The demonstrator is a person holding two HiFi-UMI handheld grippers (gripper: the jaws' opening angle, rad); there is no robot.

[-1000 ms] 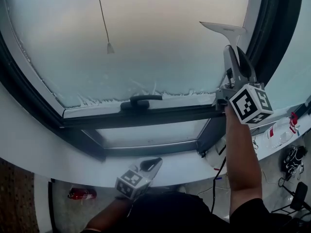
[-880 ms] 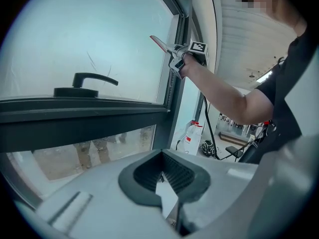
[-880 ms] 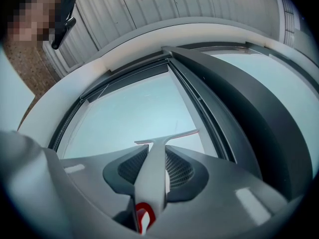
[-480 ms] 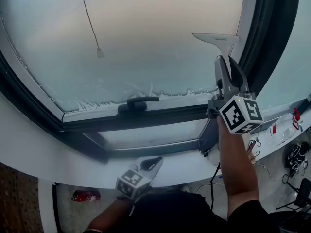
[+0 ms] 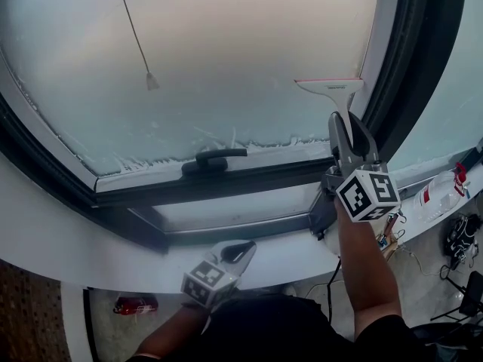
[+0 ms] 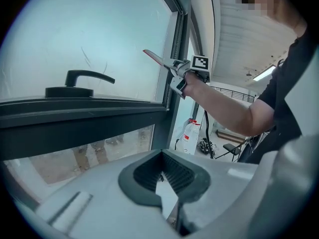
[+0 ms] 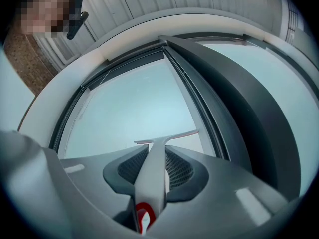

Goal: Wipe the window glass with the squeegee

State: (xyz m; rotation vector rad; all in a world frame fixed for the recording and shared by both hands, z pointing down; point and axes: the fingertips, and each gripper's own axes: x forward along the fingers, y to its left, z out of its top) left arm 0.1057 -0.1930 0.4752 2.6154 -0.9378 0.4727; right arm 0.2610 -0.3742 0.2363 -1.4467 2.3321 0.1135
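Note:
A white squeegee [image 5: 332, 89] with a red-edged blade lies against the window glass [image 5: 226, 51] near the right side of the frame, blade level. My right gripper [image 5: 344, 124] is shut on its handle from below. In the right gripper view the squeegee handle [image 7: 151, 176] runs up between the pads to the blade. My left gripper [image 5: 235, 252] hangs low by the white sill [image 5: 90, 240], shut and holding nothing. The left gripper view shows the squeegee [image 6: 158, 59] and the right gripper [image 6: 185, 71] up against the pane.
A dark window handle [image 5: 213, 159] sits on the lower frame. A thin cord with a pull [image 5: 151, 81] hangs before the glass. Frosty residue lines the pane's lower edge. A dark frame post [image 5: 423, 44] stands just right of the squeegee. A bottle [image 5: 438, 194] and cables lie at right.
The right gripper has drawn the squeegee down the glass, closer to the lower frame. The left gripper has stayed by the sill.

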